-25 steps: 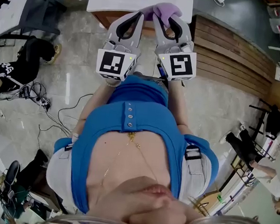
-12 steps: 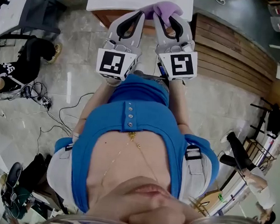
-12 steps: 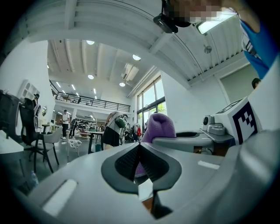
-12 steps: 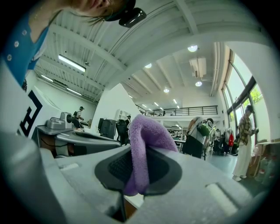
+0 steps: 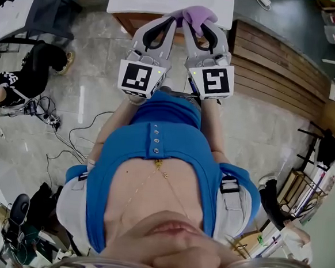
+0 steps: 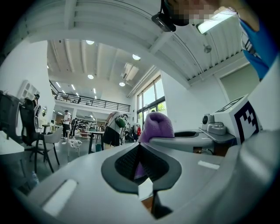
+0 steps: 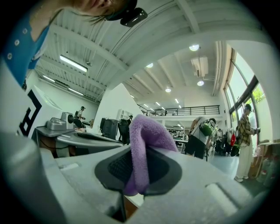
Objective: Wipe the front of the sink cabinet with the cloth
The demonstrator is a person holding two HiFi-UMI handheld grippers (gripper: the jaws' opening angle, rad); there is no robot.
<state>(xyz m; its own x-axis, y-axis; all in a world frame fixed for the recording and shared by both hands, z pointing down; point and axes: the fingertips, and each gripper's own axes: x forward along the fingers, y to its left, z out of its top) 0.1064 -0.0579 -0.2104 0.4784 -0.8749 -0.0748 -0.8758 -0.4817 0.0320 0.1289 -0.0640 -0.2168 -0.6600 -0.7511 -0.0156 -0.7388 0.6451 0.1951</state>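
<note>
In its own view, the right hand-held gripper (image 7: 139, 162) clamps the cloth (image 7: 146, 133).

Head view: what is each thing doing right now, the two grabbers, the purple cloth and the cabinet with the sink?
left gripper: shut, with a bit of the cloth pinched between its jaws.
right gripper: shut on the cloth.
cloth: bunched up, held at both grippers' tips.
sink cabinet: just ahead of the grippers; whether the cloth touches its front cannot be told.
</note>
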